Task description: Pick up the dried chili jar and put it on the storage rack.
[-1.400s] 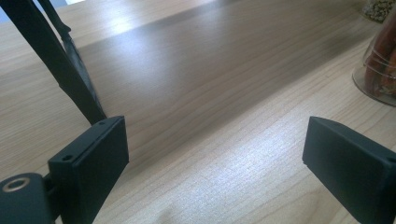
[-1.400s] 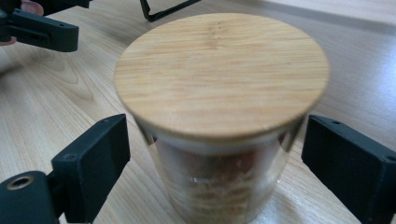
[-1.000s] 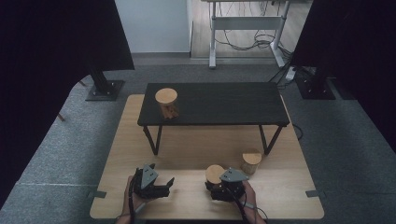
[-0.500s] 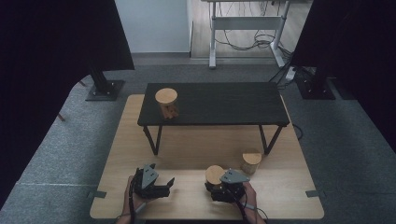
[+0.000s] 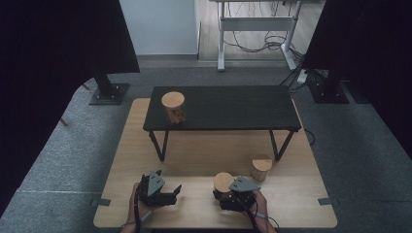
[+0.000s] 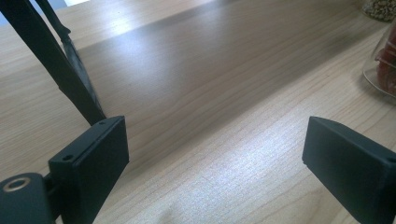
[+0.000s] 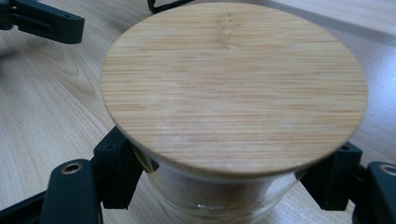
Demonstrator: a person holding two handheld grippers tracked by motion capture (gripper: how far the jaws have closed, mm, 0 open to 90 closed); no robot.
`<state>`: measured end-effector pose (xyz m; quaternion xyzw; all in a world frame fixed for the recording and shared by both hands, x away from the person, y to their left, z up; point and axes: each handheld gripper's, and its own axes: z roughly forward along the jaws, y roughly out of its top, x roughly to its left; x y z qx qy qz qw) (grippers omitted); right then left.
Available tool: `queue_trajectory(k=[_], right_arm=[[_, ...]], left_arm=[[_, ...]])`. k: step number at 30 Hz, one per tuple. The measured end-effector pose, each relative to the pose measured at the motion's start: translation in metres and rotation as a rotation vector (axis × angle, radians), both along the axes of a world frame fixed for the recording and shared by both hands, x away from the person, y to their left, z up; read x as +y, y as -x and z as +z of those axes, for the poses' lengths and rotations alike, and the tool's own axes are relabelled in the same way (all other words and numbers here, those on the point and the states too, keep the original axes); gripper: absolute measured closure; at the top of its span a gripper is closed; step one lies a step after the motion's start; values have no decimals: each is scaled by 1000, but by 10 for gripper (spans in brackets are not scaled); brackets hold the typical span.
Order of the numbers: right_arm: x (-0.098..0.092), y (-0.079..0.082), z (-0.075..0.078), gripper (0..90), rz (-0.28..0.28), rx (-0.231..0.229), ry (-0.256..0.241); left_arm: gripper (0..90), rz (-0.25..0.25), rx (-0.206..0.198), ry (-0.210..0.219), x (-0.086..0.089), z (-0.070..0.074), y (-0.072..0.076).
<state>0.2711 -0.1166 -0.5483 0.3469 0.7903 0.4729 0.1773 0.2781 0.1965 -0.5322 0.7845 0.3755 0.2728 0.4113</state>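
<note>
A glass jar with a round bamboo lid point(image 7: 233, 84) stands on the wooden board, and my right gripper point(image 7: 224, 179) is shut on its glass body, one black jaw on each side. From above, this jar point(image 5: 223, 182) sits near the board's front edge, with the right gripper point(image 5: 232, 196) just behind it. To the left, my left gripper point(image 5: 163, 194) rests low over the board, open, with bare wood between its jaws point(image 6: 215, 154). At the right edge of the left gripper view is a jar with red contents point(image 6: 384, 65).
A second lidded jar point(image 5: 261, 167) stands on the board to the right. A low black table point(image 5: 228, 104) spans the board's far half and carries a third lidded jar point(image 5: 173, 104). One of its black legs point(image 6: 60, 70) rises near the left gripper. The wooden board point(image 5: 301, 204) lies on grey carpet.
</note>
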Motion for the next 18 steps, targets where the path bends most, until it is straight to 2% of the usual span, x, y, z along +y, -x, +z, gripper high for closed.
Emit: queue_trajectory(k=[18], right_arm=[[-4, 4, 13, 252, 7, -27, -9]], left_arm=[[68, -4, 3, -4, -1, -1, 0]])
